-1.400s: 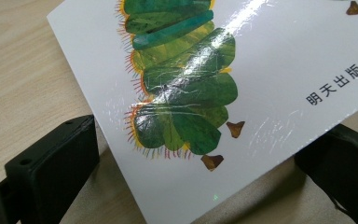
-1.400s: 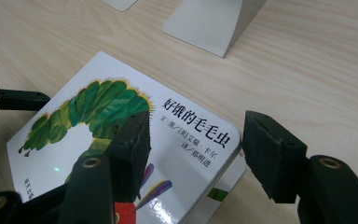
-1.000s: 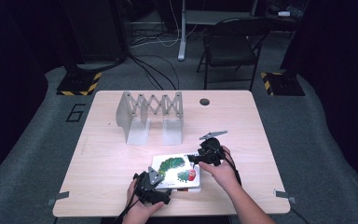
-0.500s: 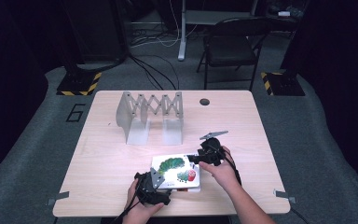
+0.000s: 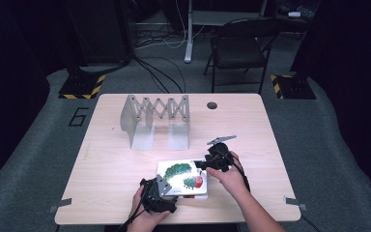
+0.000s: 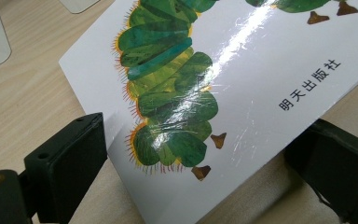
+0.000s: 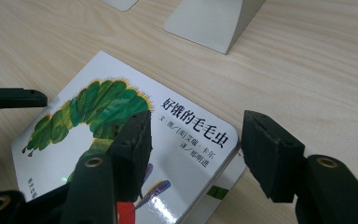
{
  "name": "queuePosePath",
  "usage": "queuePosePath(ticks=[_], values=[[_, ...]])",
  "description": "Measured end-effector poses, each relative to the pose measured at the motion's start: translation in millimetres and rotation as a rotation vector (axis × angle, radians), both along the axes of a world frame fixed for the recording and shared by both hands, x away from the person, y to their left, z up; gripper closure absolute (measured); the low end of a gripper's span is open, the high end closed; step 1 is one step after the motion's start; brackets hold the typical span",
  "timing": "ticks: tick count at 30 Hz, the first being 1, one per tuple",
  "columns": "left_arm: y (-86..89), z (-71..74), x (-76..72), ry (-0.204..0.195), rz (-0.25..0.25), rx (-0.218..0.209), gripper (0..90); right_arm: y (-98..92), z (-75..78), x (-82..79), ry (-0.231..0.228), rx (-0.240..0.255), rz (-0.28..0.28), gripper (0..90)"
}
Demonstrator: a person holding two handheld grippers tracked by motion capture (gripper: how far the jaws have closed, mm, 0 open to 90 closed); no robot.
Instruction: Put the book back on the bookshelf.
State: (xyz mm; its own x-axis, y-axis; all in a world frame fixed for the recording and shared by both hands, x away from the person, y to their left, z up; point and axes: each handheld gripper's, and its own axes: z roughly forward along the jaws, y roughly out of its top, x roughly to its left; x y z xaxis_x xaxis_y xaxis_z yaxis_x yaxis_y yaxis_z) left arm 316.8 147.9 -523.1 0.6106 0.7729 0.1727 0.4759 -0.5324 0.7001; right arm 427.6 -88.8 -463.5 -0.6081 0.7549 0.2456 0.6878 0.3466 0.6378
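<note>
A white picture book (image 5: 181, 176) with a green caterpillar on its cover lies near the table's front edge. My left gripper (image 5: 166, 187) is at the book's near left corner. In the left gripper view that corner (image 6: 182, 93) is tilted up between the wide-apart jaws of the left gripper (image 6: 205, 133), which have just been closing; one jaw meets its edge, and the other is partly hidden under the cover. My right gripper (image 5: 200, 164) is at the book's right edge. In its own view the right gripper (image 7: 196, 123) is open, one jaw over the cover (image 7: 98, 112), the other beyond the edge above the table.
A grey metal accordion rack (image 5: 154, 118) stands at the table's middle back; its feet (image 7: 212, 21) are just beyond the book. A round cable hole (image 5: 212, 105) sits at the back. A folding chair (image 5: 239, 48) stands behind the table.
</note>
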Motion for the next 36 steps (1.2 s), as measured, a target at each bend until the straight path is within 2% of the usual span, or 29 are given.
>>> queuePosePath(ticks=[7,10,11,13,14,18,22,25,27,28,35,36], values=[[0.5,-0.6,-0.7,-0.009,-0.007,-0.001,5.9,0.2,-1.2,-0.1,0.011,-0.006,-0.005,42.9],[0.8,-0.8,-0.7,-0.01,-0.009,-0.003,5.9,-1.3,-3.1,1.8,-0.005,-0.007,0.008,42.9],[0.9,-0.9,-0.8,-0.011,-0.009,-0.004,5.9,-1.0,-2.6,1.0,0.014,-0.006,-0.001,42.9],[1.1,-1.1,-0.6,-0.012,-0.01,-0.008,5.9,-1.9,-3.9,2.0,0.005,-0.002,0.004,42.9],[1.2,-1.1,-0.6,-0.012,-0.008,-0.008,5.9,-1.2,-3.8,1.2,0.02,0.006,-0.009,42.9],[1.6,-2.2,-0.4,-0.019,0.001,-0.015,5.6,-2.5,-5.2,2.2,0.028,0.008,-0.004,42.9],[2.3,-2.9,0.0,-0.013,0.01,-0.029,5.3,-3.5,-7.1,3.5,0.022,0.009,0.0,42.7],[3.8,-2.9,1.0,-0.001,0.01,-0.035,5.0,-3.6,-8.3,3.7,0.037,0.018,-0.005,41.9],[4.8,-2.3,1.8,0.008,0.01,-0.033,4.9,-4.6,-10.7,5.0,0.032,0.014,0.007,41.4],[5.0,-2.2,1.9,0.008,0.01,-0.029,4.9,-4.2,-10.7,4.6,0.047,0.016,0.001,41.4],[4.0,-2.0,1.5,0.005,0.007,-0.028,5.2,-4.1,-9.9,4.7,0.033,0.013,0.002,41.9],[2.7,-2.0,0.7,-0.012,0.01,-0.018,5.5,-3.2,-7.5,3.3,0.039,0.015,-0.006,41.9]])
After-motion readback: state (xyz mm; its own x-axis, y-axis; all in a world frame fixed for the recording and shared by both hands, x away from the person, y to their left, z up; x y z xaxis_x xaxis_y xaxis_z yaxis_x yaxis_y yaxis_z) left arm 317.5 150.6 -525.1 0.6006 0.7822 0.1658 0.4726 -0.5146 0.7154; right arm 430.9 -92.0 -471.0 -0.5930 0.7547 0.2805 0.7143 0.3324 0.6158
